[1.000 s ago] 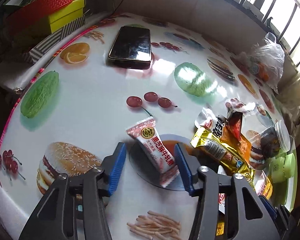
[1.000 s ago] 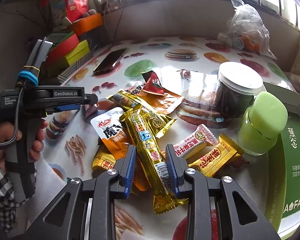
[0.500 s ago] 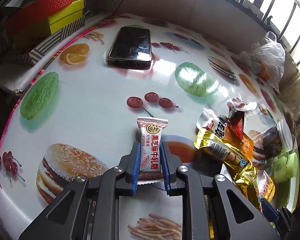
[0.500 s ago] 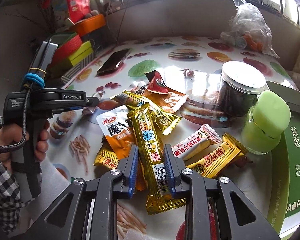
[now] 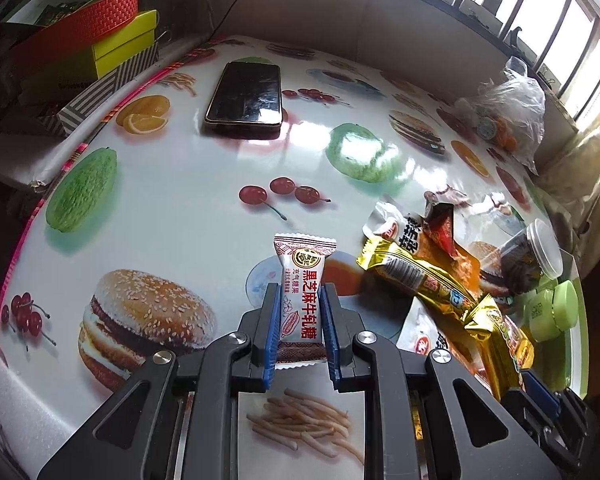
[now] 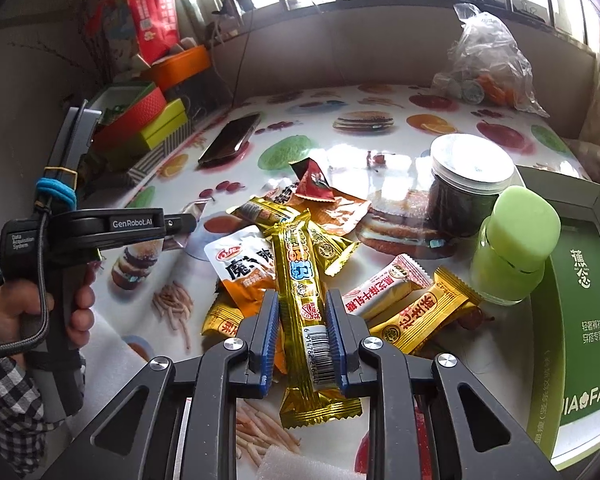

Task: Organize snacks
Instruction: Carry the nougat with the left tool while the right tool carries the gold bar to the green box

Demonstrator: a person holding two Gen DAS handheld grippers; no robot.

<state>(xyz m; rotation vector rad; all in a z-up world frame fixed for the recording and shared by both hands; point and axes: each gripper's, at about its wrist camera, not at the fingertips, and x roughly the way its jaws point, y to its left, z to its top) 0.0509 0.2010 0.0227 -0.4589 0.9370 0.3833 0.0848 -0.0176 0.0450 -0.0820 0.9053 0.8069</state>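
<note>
My left gripper (image 5: 300,300) is shut on a white and red candy packet (image 5: 304,284) and holds it just above the printed tablecloth (image 5: 172,184). My right gripper (image 6: 302,300) is shut on a long gold snack bar (image 6: 302,292) whose far end lies over the snack pile (image 6: 300,224). The same bar (image 5: 424,280) and pile show at the right in the left wrist view. A second white and red candy (image 6: 384,284) and a gold candy (image 6: 424,316) lie right of the right gripper. The left gripper's body (image 6: 100,228) shows at the left of the right wrist view.
A phone (image 5: 246,96) lies at the far side of the table. Stacked boxes (image 5: 100,40) stand at the far left. A clear jar (image 6: 466,184), a green bottle (image 6: 516,244) and a green box (image 6: 580,292) stand on the right. A plastic bag (image 6: 484,60) sits at the back.
My left gripper has closed on the white and red candy, turned it lengthwise and lifted it slightly. My right gripper has closed tighter on the gold bar.
</note>
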